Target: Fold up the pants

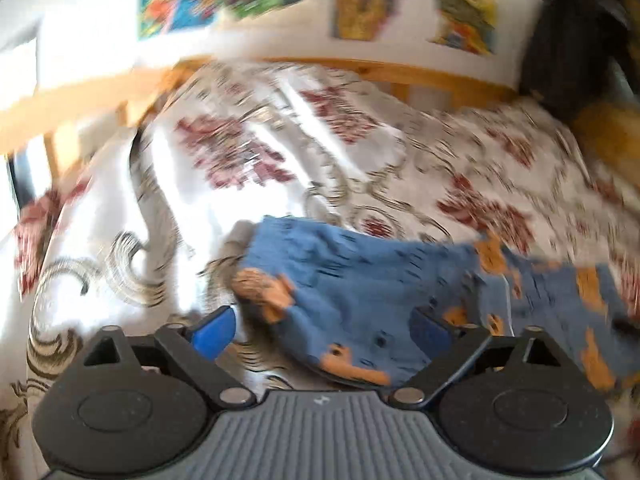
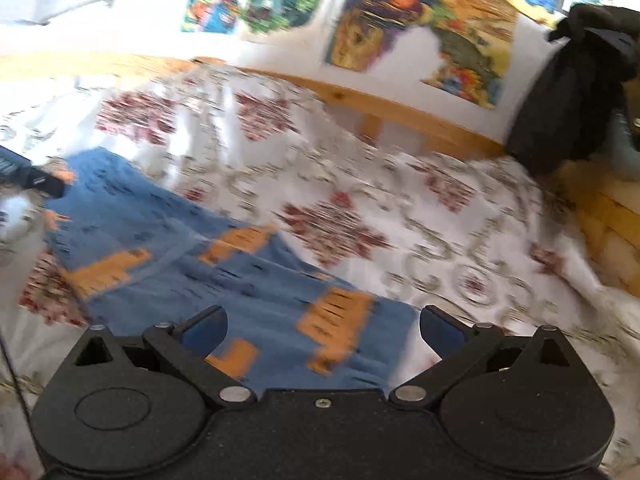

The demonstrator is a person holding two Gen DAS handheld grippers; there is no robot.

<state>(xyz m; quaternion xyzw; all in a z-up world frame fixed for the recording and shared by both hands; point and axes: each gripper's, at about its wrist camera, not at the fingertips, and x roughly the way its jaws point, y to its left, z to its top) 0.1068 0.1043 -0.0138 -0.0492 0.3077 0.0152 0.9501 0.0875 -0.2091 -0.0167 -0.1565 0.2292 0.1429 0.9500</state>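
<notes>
Blue pants with orange patches lie on a floral bedspread. In the left wrist view one end of the pants, with an orange trim, lies between and just beyond my open left gripper. The right wrist view shows the pants stretching from the far left towards the camera, the near end lying under my open right gripper. The left gripper shows as a dark shape at the far end of the pants. Both views are motion-blurred.
A wooden bed rail runs along the far side of the bedspread below a white wall with colourful posters. A dark garment or bag hangs at the right.
</notes>
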